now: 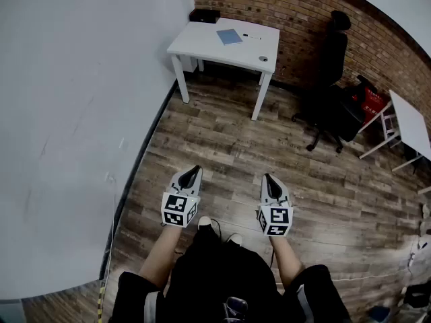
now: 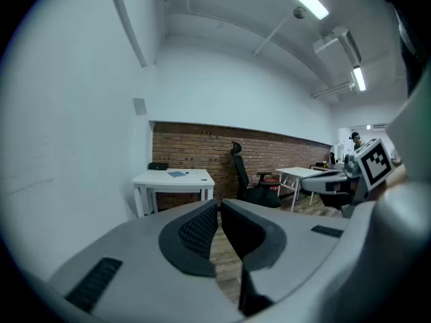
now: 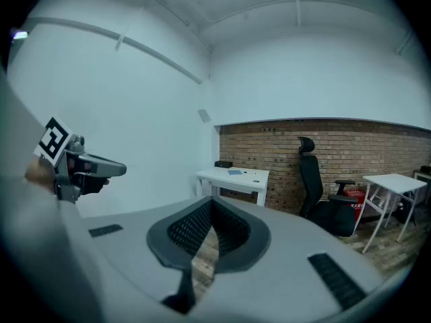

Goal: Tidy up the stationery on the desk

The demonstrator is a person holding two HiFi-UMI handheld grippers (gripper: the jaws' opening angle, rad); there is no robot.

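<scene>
A white desk (image 1: 202,44) stands far ahead against the brick wall. On it lie a blue notebook (image 1: 229,36), a dark pen (image 1: 250,37), a black box (image 1: 204,15) at the back left corner and a small round object (image 1: 263,58) near the front right. Both grippers hang low over the wooden floor, well short of the desk. My left gripper (image 1: 196,169) is shut with nothing in it, and so is my right gripper (image 1: 267,177). From the left gripper view the desk (image 2: 161,180) shows beyond the closed tips (image 2: 219,204); the right gripper view shows the desk (image 3: 222,177) too.
A black office chair (image 1: 333,73) stands right of the desk, with a red object (image 1: 372,101) behind it. A second white table (image 1: 412,123) is at the far right. A white wall (image 1: 74,113) runs along the left. Wooden floor lies between me and the desk.
</scene>
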